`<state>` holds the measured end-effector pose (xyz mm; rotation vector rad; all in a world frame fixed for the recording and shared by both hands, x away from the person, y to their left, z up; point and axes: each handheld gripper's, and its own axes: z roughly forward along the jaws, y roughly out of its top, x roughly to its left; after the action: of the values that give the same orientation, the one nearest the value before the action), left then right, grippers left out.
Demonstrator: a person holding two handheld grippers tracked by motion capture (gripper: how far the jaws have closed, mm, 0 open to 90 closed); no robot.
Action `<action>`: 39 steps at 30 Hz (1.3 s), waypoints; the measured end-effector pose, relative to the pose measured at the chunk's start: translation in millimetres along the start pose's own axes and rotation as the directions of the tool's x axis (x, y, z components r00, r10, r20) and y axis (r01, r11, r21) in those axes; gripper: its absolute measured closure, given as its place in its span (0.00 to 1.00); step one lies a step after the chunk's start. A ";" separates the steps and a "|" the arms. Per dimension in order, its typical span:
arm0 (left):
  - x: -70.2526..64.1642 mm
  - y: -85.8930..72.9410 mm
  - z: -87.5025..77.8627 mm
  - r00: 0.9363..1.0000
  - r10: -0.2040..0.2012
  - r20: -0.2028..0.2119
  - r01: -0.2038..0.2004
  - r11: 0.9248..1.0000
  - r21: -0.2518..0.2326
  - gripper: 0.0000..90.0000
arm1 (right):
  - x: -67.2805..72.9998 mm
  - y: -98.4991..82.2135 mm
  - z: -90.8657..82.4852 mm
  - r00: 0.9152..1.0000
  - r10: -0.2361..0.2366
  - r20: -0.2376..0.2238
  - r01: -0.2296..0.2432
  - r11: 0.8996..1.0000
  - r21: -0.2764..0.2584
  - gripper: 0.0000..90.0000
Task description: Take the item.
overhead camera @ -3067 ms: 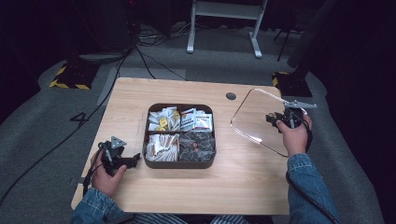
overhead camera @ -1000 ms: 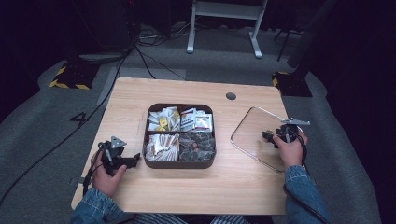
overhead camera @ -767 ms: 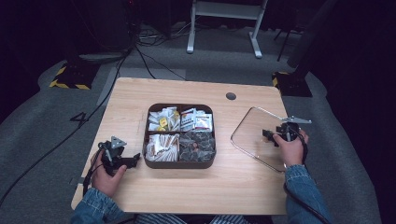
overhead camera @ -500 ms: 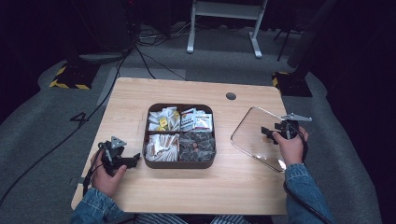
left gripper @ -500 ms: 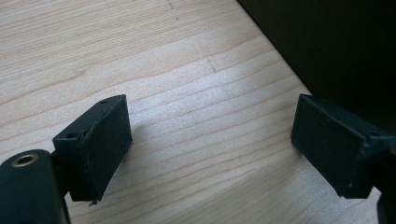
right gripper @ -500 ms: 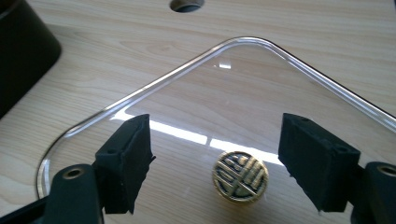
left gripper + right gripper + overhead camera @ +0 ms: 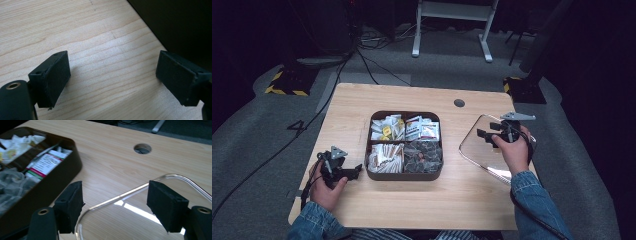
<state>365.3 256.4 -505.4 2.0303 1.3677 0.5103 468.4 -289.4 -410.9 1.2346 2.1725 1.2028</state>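
A dark brown tray (image 7: 404,176) with four compartments of packets (image 7: 422,129) stands at the middle of the wooden table (image 7: 362,105). To its right a clear lid (image 7: 479,150) lies flat on the table. My right gripper (image 7: 486,135) hovers low over the lid, open, with the lid's rim (image 7: 180,181) running on the wood between and below its jaws. The tray's wall (image 7: 67,170) lies to the left in the right gripper view. My left gripper (image 7: 357,170) rests open just left of the tray, bare wood between its jaws, the tray's dark side (image 7: 180,25) close by.
A round cable hole (image 7: 459,103) pierces the table behind the lid. Bare wood surrounds the tray on all sides. Beyond the table are grey floor, cables (image 7: 372,65) and a white stand's legs (image 7: 452,30).
The clear lid went from tilted up in the air at the right down to flat on the table, with the right gripper following it. The left gripper stayed still.
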 end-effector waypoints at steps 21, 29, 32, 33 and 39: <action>-1.0 1.3 1.4 1.000 0.004 0.002 -0.004 1.000 0.000 0.14 | 124.4 56.9 43.2 0.936 -0.226 -0.269 0.226 0.974 -0.029 0.52; -1.8 1.5 1.6 1.000 0.000 -0.001 0.000 1.000 0.001 0.14 | 169.5 64.4 62.5 0.882 -0.261 -0.392 0.281 0.960 -0.006 0.58; -1.9 1.8 2.2 1.000 0.000 0.000 0.000 1.000 -0.001 0.14 | 186.1 65.1 71.1 0.865 -0.269 -0.423 0.296 0.955 0.000 0.59; -1.9 1.8 2.2 1.000 0.000 0.000 0.000 1.000 -0.001 0.14 | 186.1 65.1 71.1 0.865 -0.269 -0.423 0.296 0.955 0.000 0.59; -1.9 3.1 3.1 1.000 0.003 0.000 -0.003 1.000 0.001 0.13 | 223.3 64.1 90.2 0.815 -0.296 -0.498 0.337 0.941 -0.007 0.61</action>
<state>368.6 252.9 -505.5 2.0331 1.3660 0.5113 437.9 -43.0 -389.5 0.5772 2.6794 1.4027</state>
